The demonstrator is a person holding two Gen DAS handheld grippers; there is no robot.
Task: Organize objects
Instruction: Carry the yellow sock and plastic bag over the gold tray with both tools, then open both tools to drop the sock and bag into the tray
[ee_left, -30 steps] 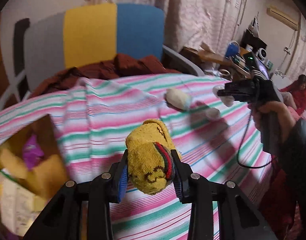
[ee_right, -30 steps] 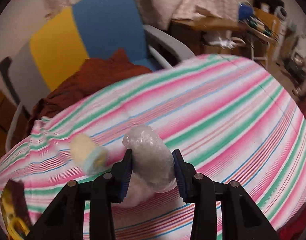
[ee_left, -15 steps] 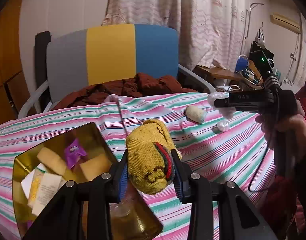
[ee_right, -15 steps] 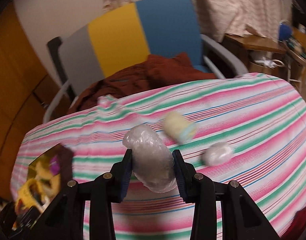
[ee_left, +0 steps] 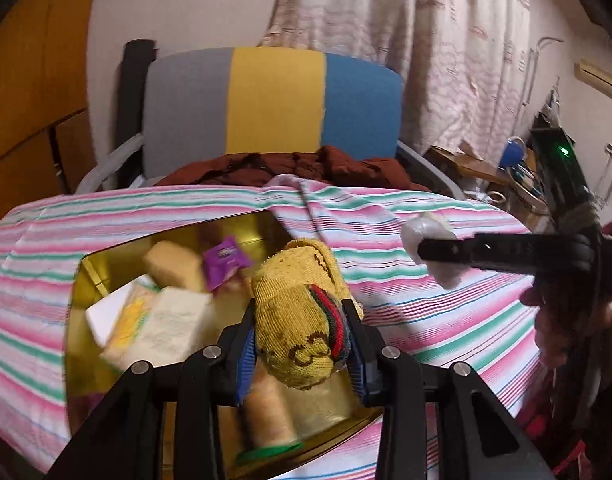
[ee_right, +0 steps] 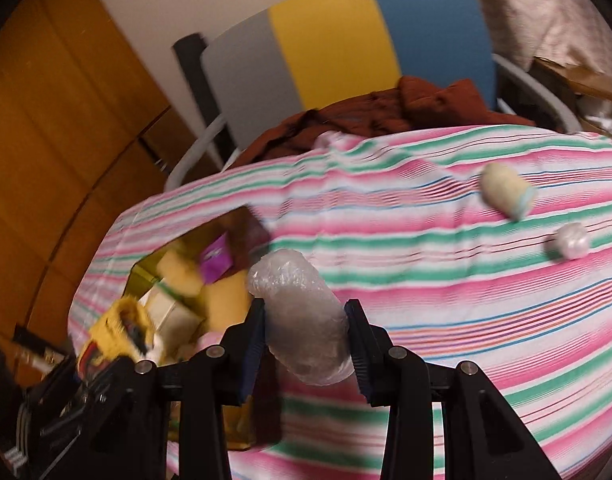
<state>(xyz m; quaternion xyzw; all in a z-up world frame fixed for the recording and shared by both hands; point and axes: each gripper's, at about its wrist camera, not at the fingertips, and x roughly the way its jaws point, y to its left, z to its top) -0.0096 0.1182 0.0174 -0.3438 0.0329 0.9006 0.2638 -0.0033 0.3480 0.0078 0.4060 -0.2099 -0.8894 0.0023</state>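
Now my left hand-held gripper (ee_left: 302,350) clamps a rolled mustard-yellow knit sock with red and green stripes (ee_left: 302,316) above the open gold tin box (ee_left: 76,304) of packets on the striped pink-and-green cloth (ee_left: 425,320). My right hand-held gripper (ee_right: 304,346) grips a clear crinkled plastic-wrapped bundle (ee_right: 300,316) just beside that box. Two small rolls, one cream roll (ee_right: 505,194) and one pale pink wad (ee_right: 571,241), lie on the cloth well apart.

Rolled yellow knitted sock (ee_left: 302,320): coarse, matt. Clear crinkled plastic-wrapped bundle (ee_right: 302,320): glossy. Gold metal tin (ee_left: 90,276): shiny, reflective. Pink-green striped cloth cover (ee_right: 465,312): soft, matt.
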